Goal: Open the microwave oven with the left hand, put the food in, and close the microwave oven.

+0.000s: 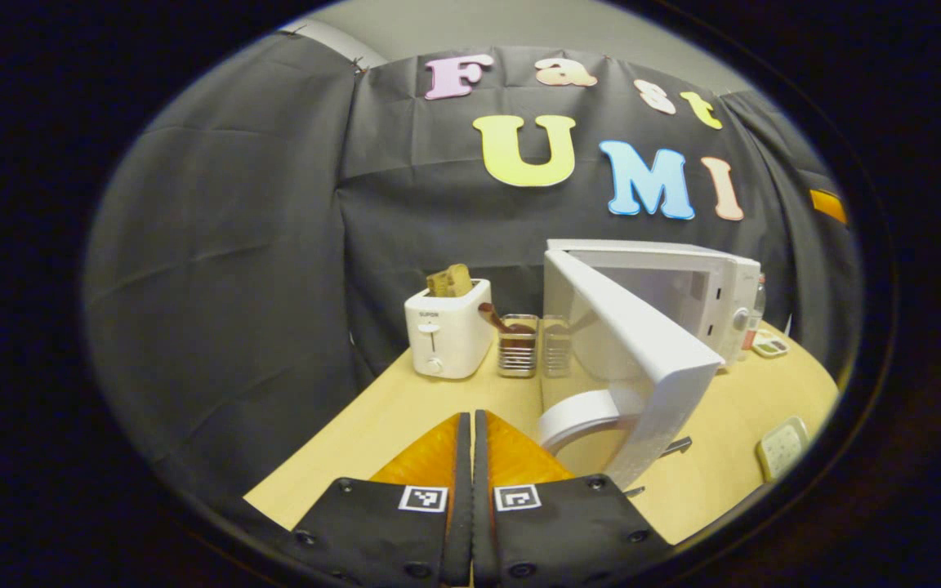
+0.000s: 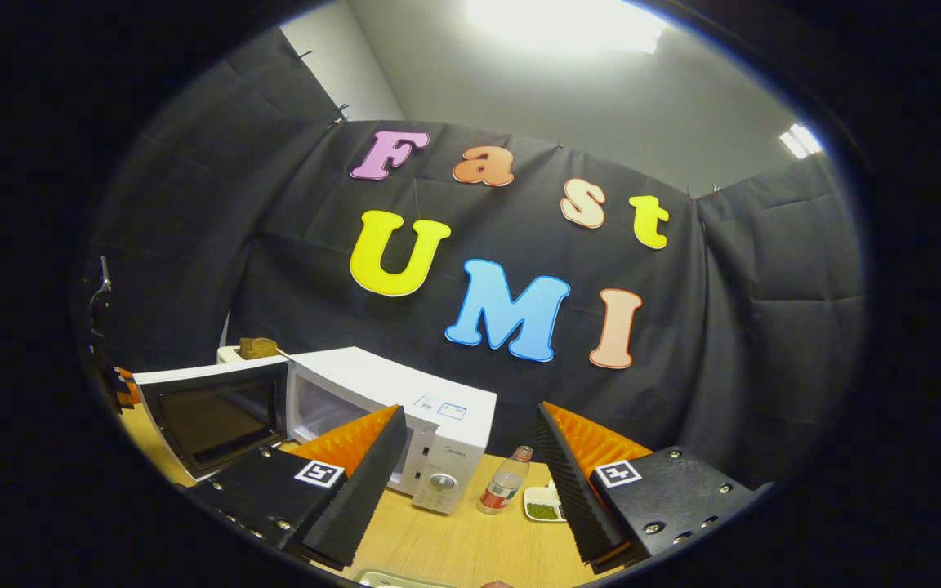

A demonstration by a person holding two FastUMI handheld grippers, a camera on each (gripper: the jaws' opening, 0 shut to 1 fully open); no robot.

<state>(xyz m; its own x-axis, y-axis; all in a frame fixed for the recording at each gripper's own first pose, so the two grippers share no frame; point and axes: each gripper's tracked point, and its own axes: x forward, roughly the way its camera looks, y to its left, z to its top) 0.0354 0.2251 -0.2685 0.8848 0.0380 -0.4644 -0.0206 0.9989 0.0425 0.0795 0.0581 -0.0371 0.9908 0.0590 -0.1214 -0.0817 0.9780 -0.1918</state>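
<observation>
The microwave oven (image 1: 666, 302) stands on the bench (image 1: 405, 408) with its door (image 1: 642, 351) swung open, ahead and right of the left hand-held gripper (image 1: 467, 441), whose fingers are pressed together on nothing. The right hand-held gripper (image 2: 470, 457) is spread wide; a small dish (image 2: 542, 505), perhaps food, lies near it.

The white microwave oven (image 1: 707, 286) stands on the pale wooden table (image 1: 405, 408) with its white door (image 1: 642, 343) swung wide toward the table's front edge, so the cavity mouth (image 2: 332, 408) lies open. The door leaf itself blocks the straight path ahead of the left gripper (image 1: 472, 457). Left of the door, a white toaster (image 1: 448, 331) and two clear ribbed holders (image 1: 518, 347) crowd the back. Bare tabletop lies between the toaster and the front edge. Right of the oven, a small plastic bottle (image 2: 505, 483) and a small white dish (image 2: 544, 506) stand close by.
</observation>
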